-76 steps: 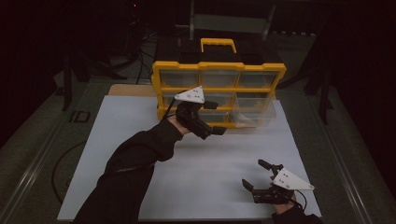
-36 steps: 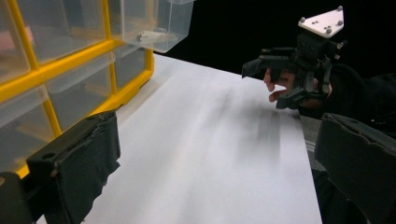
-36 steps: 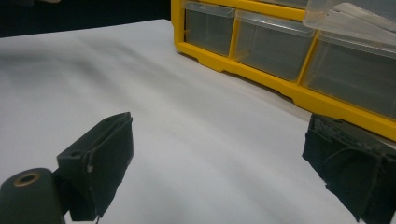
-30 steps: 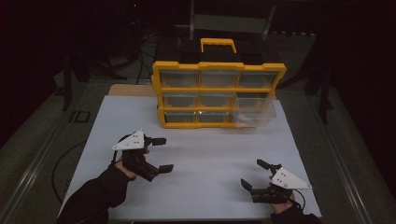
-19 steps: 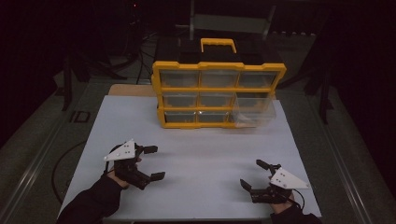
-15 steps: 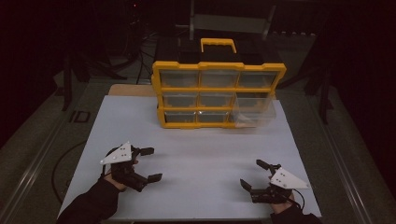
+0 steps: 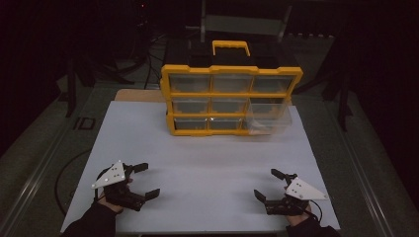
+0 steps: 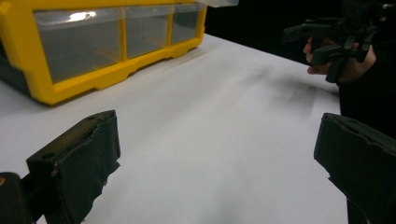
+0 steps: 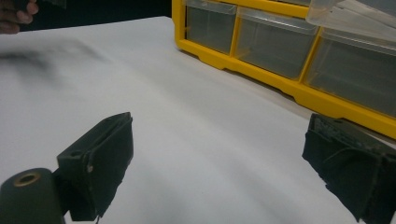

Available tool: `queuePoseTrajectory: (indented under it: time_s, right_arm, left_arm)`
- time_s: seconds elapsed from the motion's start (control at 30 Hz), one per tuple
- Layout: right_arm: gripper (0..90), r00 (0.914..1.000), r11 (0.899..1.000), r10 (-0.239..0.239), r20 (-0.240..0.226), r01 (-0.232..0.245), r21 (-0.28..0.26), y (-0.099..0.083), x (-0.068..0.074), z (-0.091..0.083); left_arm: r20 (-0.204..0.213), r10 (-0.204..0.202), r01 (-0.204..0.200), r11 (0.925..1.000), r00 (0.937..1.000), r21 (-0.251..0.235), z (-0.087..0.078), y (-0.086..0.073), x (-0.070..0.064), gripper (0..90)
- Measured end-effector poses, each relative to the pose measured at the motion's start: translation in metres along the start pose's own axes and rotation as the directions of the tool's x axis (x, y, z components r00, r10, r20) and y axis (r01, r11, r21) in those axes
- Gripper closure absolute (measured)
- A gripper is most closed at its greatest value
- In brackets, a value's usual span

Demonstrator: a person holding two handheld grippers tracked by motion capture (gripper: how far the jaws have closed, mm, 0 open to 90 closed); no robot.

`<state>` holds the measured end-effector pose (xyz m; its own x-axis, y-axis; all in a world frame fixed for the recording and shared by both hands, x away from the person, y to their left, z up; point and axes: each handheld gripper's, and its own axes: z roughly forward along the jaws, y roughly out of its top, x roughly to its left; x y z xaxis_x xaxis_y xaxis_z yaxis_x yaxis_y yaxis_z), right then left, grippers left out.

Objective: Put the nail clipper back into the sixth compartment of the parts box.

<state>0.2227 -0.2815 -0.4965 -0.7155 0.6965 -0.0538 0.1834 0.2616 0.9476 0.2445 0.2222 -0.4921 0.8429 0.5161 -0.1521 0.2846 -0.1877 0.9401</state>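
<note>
Dim lab or recording studio, white-topped desk point(image 7: 207, 163) lit amid darkness, dark stand legs point(image 7: 71, 86) and cables point(image 7: 153, 49) on the floor behind, yellow parts organiser point(image 7: 230, 98) with clear drawers on the desk

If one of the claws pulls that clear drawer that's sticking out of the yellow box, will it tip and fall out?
Maybe. The clear drawer already juts well out of the yellow box, so little may still support it. It looks like thin, empty plastic, so probably light and easily tilted. It would likely slide on the white table.
</note>
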Motion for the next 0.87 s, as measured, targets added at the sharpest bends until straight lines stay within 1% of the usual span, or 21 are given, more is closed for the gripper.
queuePoseTrajectory:
  time_s: [0.07,0.1,0.13,0.2,0.3,0.33,0.37,0.4,0.5,0.53,0.63,0.87]
  right_arm:
    - [8.7,1.0000,1.000,-0.003,-0.001,0.003,0.002,0.000,0.000,0.000]
    - [8.7,1.0000,1.000,-0.003,-0.001,0.003,0.002,0.000,0.000,0.000]
    - [8.7,1.0000,1.000,-0.003,-0.002,0.003,0.002,0.000,0.000,0.000]
    - [8.6,1.0000,1.000,-0.003,-0.002,0.003,0.001,0.000,0.000,0.000]
    - [8.6,1.0000,1.000,-0.002,-0.002,0.002,0.001,0.000,0.000,0.000]
    - [8.7,1.0000,1.000,0.002,-0.005,-0.002,0.001,0.000,0.000,0.000]
    - [8.7,1.0000,1.000,0.001,-0.006,-0.001,0.001,0.000,0.000,0.000]
    - [8.7,1.0000,1.000,0.002,-0.007,-0.002,0.001,0.000,0.000,0.000]
    - [8.7,1.0000,1.000,0.001,-0.008,-0.001,0.000,-0.001,-0.001,-0.001]
    - [8.7,1.0000,1.000,0.002,-0.006,-0.002,0.001,-0.001,-0.001,-0.001]
    - [8.7,1.0000,1.000,-0.003,-0.006,0.003,0.012,-0.001,-0.001,0.000]
    - [8.7,1.0000,1.000,-0.004,-0.005,0.004,0.019,-0.002,0.000,0.001]
  left_arm:
    - [-0.024,-0.001,0.001,1.0000,0.9997,0.005,-0.001,-0.004,-0.002,1.3]
    - [-0.024,-0.001,0.001,1.0000,0.9997,0.005,-0.001,-0.004,-0.002,1.3]
    - [-0.045,-0.004,0.004,1.0000,0.9990,0.002,-0.002,-0.007,-0.004,1.3]
    - [-0.061,-0.006,0.006,1.0000,0.9981,0.002,-0.003,-0.010,-0.005,1.3]
    - [-0.066,-0.003,0.003,1.0000,0.9978,-0.002,-0.003,-0.012,-0.005,1.3]
    - [-0.079,0.001,-0.002,1.0000,0.9969,-0.003,-0.003,-0.014,-0.003,1.3]
    - [-0.079,-0.002,0.002,1.0000,0.9968,-0.009,-0.003,-0.015,-0.002,1.3]
    - [-0.086,-0.005,0.004,1.0000,0.9963,-0.004,-0.003,-0.016,-0.001,1.3]
    - [-0.087,-0.003,0.003,1.0000,0.9962,0.000,-0.003,-0.017,0.000,1.3]
    - [-0.090,-0.008,0.009,0.9999,0.9959,0.005,-0.003,-0.019,0.001,1.3]
    - [-0.089,-0.005,0.007,0.9998,0.9960,0.020,-0.002,-0.021,0.001,1.3]
    - [-0.079,-0.009,0.011,0.9998,0.9969,0.018,-0.001,-0.023,0.001,1.3]
